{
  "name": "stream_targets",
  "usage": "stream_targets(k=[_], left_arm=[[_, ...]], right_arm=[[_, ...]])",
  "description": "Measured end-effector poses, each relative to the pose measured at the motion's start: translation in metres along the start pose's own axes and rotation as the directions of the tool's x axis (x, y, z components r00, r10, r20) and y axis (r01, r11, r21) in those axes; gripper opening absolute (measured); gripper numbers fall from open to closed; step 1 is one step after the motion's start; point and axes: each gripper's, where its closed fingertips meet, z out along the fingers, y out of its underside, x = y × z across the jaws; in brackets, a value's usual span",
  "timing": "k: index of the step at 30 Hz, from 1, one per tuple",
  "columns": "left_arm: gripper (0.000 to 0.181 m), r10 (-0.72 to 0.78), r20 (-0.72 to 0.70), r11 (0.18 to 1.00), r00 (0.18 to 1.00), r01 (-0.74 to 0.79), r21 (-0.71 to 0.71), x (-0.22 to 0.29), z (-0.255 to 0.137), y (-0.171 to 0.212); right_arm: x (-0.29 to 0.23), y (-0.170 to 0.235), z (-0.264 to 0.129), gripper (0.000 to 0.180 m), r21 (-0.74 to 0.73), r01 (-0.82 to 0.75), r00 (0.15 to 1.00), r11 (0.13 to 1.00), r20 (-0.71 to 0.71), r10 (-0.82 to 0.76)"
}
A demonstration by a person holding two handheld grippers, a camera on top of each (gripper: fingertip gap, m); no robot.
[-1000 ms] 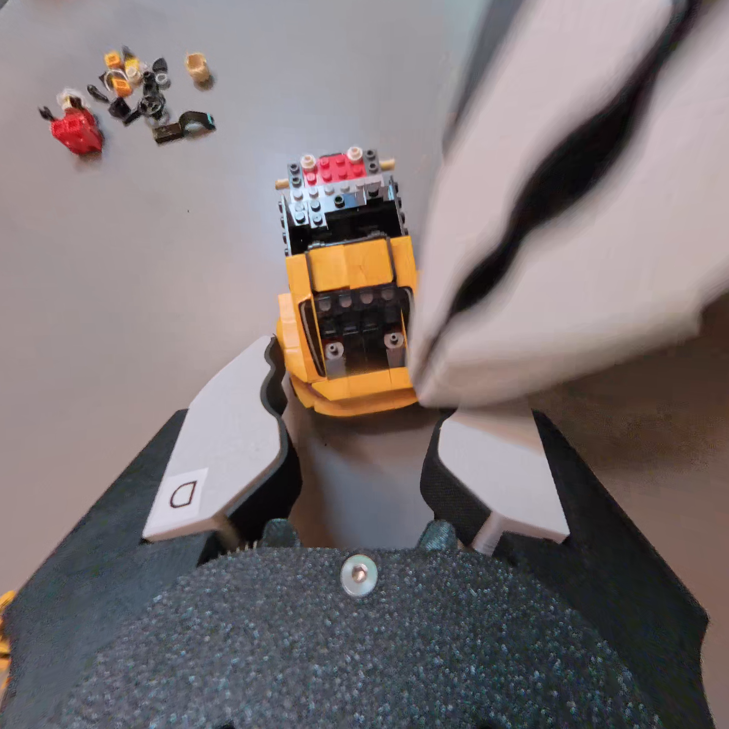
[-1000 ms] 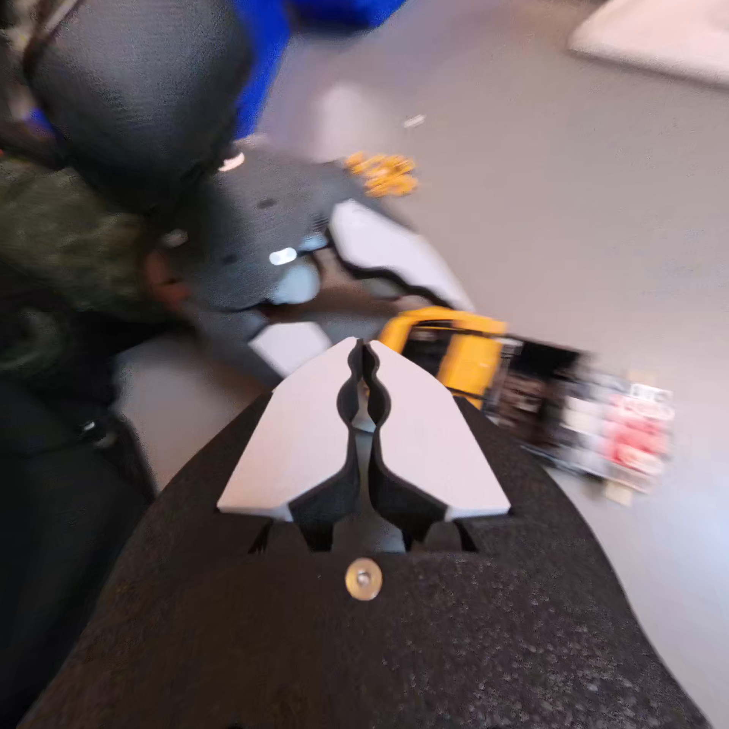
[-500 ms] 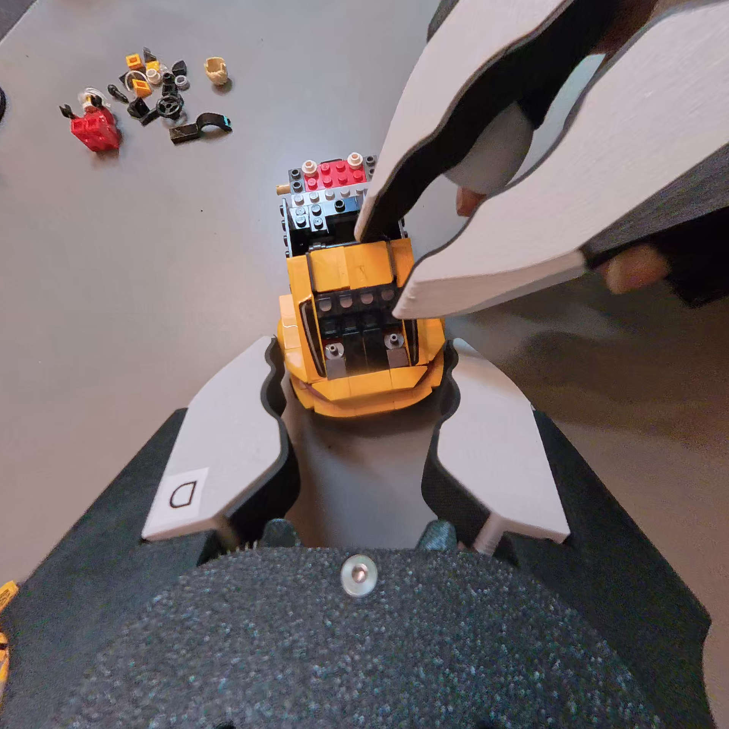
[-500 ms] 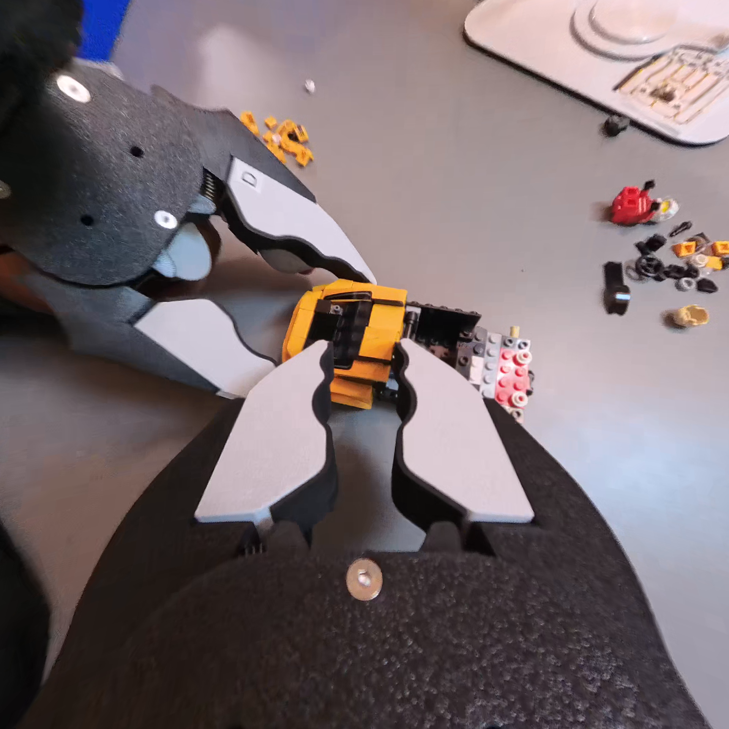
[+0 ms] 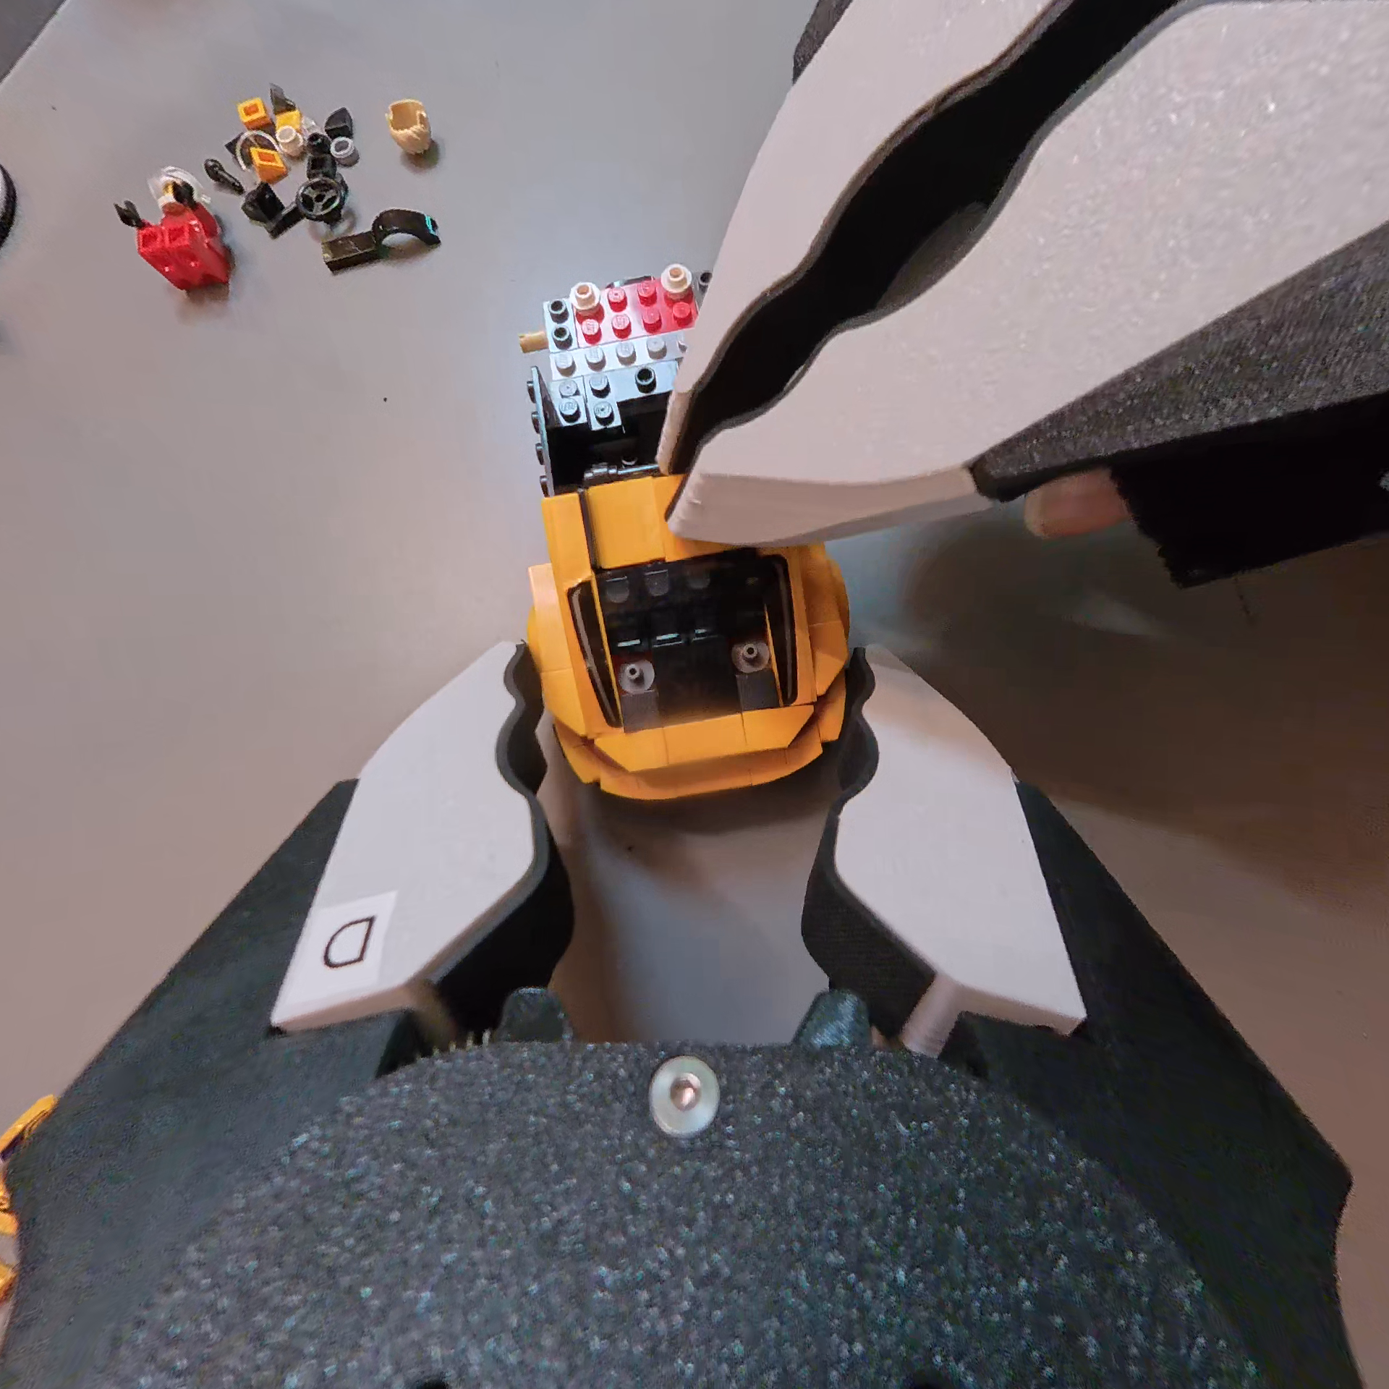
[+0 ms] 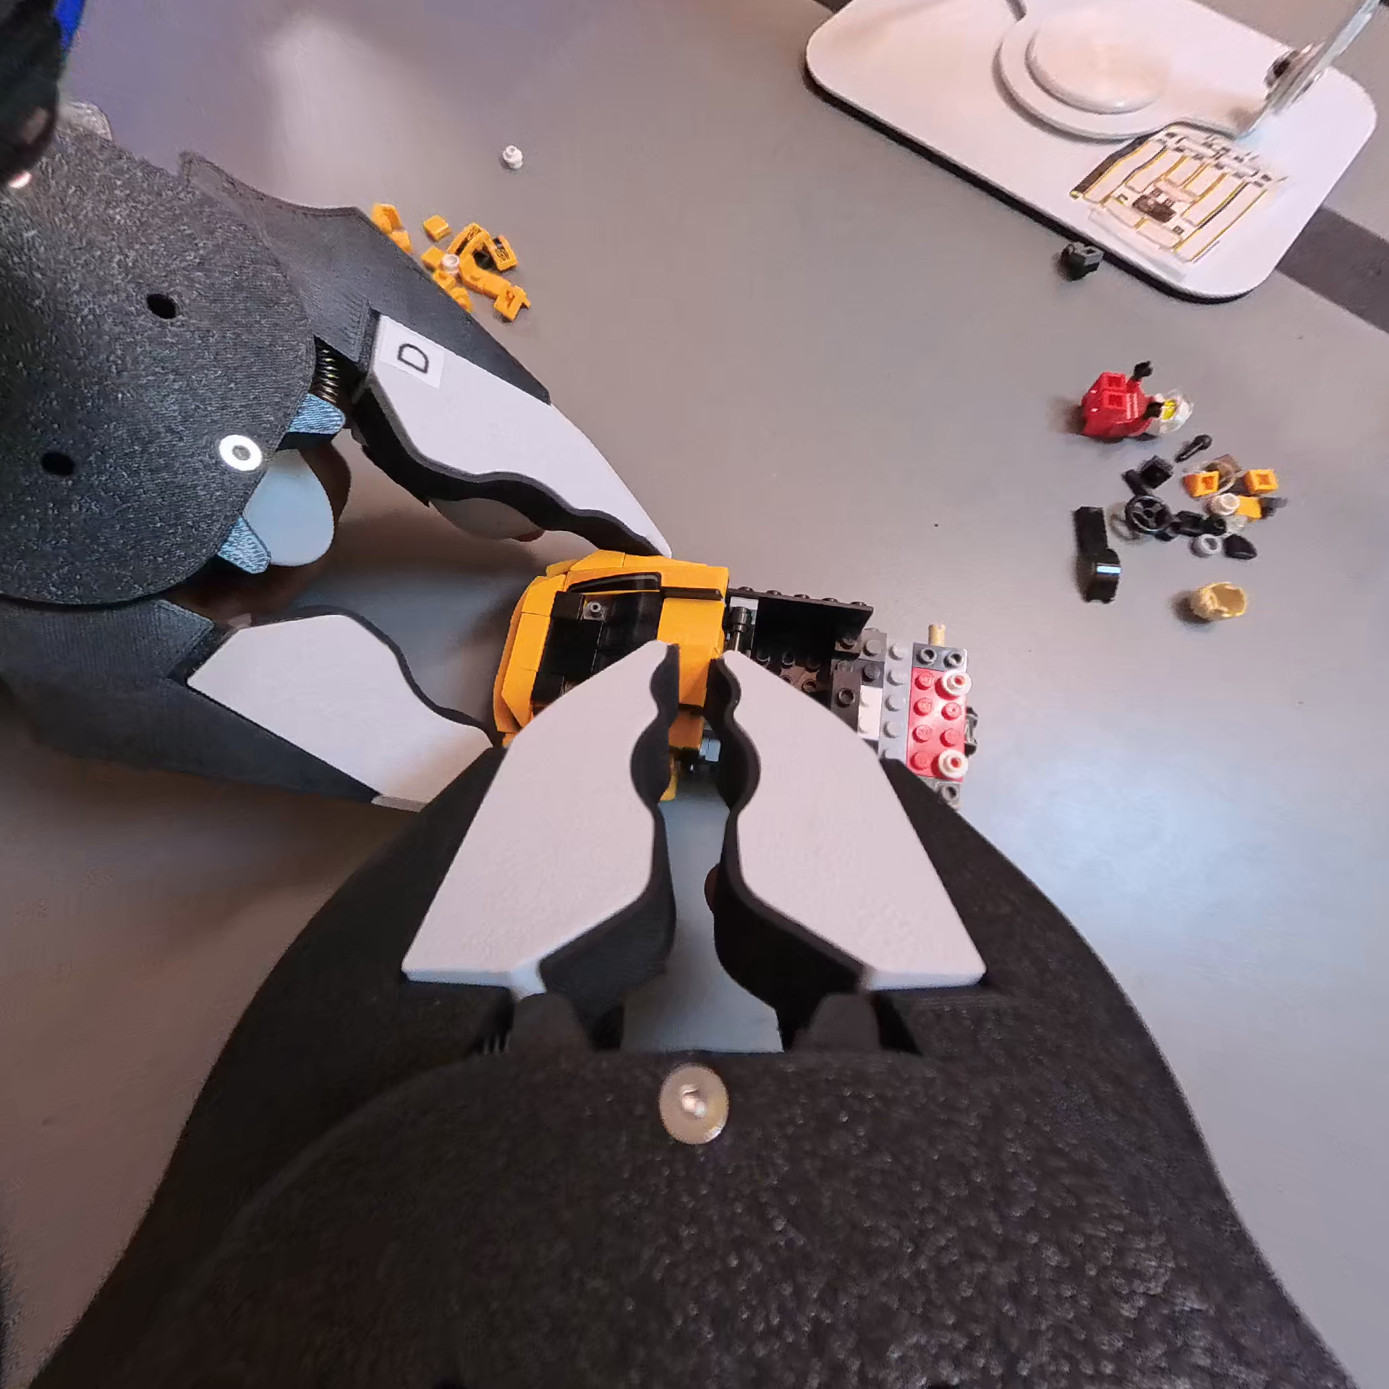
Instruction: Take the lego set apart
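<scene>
Your left claw (image 5: 688, 669) is bracketing the yellow lego car's (image 5: 680, 669) nose at frame centre, spread wide; your right claw (image 6: 695, 658) is pinching its yellow roof section, nearly closed.

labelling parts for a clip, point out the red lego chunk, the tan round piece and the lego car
red lego chunk (image 6: 1111, 406), right wrist view, on its red top face
tan round piece (image 6: 1216, 601), right wrist view, on its rounded side
lego car (image 5: 699, 740), left wrist view, on its orange front edge
</scene>
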Motion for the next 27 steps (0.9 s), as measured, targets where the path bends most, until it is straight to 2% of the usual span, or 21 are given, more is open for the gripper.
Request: stream_targets(k=[4,7,8,9,10,13,15,17,22,27], left_arm=[[0.078,0.005,-0.011,1.000,1.000,-0.005,-0.003,0.001,-0.001,0.000],[0.077,0.019,-0.005,1.000,1.000,-0.019,0.016,0.000,-0.003,-0.003],[0.077,-0.008,-0.016,1.000,1.000,0.008,0.015,0.000,0.000,-0.003],[0.077,-0.025,-0.035,1.000,0.999,0.025,0.007,-0.001,0.002,-0.003],[0.077,-0.013,-0.027,1.000,1.000,0.012,-0.004,-0.002,0.001,-0.001],[0.077,-0.029,-0.042,0.999,0.999,0.030,0.014,-0.003,-0.001,0.000],[0.078,-0.033,-0.045,0.999,0.998,0.034,0.020,-0.003,-0.001,0.000],[0.078,-0.019,-0.038,1.000,0.999,0.020,0.023,-0.003,0.000,-0.001],[0.077,-0.005,-0.035,0.999,0.999,0.007,0.038,-0.001,-0.001,-0.001],[0.078,0.016,-0.031,0.999,0.999,-0.014,0.045,0.001,-0.002,-0.001]], right_arm=[[0.001,-0.003,-0.005,0.001,0.050,-0.013,1.000,0.999,0.011,0.012],[-0.004,-0.011,-0.013,0.000,0.103,-0.040,0.994,0.994,0.109,0.029],[-0.031,-0.015,-0.017,0.000,0.106,-0.081,0.956,0.991,0.290,0.048],[-0.051,-0.012,-0.015,0.000,0.074,-0.086,0.927,0.994,0.372,0.052],[-0.048,-0.013,-0.011,0.000,0.117,-0.043,0.948,0.992,0.319,0.004],[-0.017,-0.028,-0.022,0.000,0.216,-0.119,0.971,0.969,0.229,0.068],[-0.004,-0.020,-0.020,0.000,0.163,-0.072,0.987,0.984,0.153,0.047],[0.004,-0.012,-0.016,0.016,0.110,-0.031,0.994,0.993,0.110,0.018],[0.003,-0.009,-0.003,0.026,0.055,-0.011,0.993,0.998,0.115,0.004],[0.002,-0.006,0.007,0.024,-0.019,-0.078,0.970,0.997,0.228,0.080]])
